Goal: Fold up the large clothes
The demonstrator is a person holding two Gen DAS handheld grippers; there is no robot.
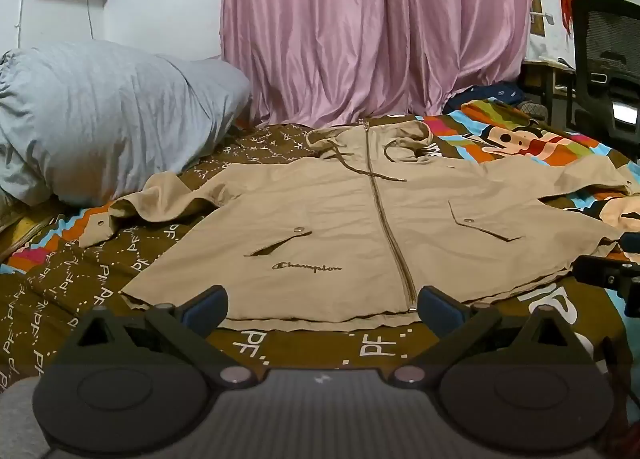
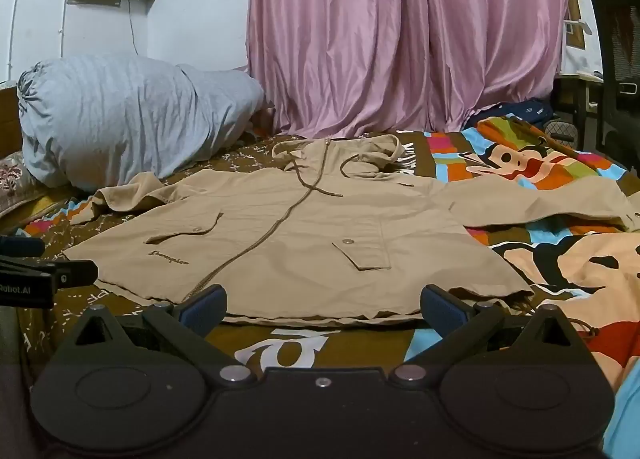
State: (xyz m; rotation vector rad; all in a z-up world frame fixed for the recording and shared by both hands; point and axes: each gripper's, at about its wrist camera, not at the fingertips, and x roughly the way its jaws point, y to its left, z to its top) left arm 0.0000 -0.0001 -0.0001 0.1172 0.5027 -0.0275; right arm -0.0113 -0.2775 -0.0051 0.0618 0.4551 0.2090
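- The tan hooded jacket (image 1: 352, 227) was spread front-up on the bed, zipped shut, hood (image 1: 372, 135) toward the curtain and hem toward both cameras (Champion logo stitched on the chest near the zipper).
- One sleeve (image 1: 148, 199) was bunched up on the pillow side, and the other sleeve (image 2: 540, 203) lay stretched out across the cartoon part of the bedsheet.
- Two drawstrings trailed down from the hood over the chest.
- The left gripper (image 1: 322, 309) sat low just in front of the hem, about at the bottom of the zipper, fingers spread wide apart with nothing between them.
- The right gripper (image 2: 322, 309) was also right at the hem, further along toward the flap pocket (image 2: 362, 255), fingers wide apart too, not holding anything.
- Under it all was a brown bedsheet (image 1: 80, 291) printed with PF letters, with a colorful cartoon monkey section.
- A big grey pillow (image 1: 100, 115) sat beside the bunched sleeve.
- Pink curtain (image 1: 376, 27) hung behind the bed, and a black office chair (image 1: 608, 71) stood off at the far side.
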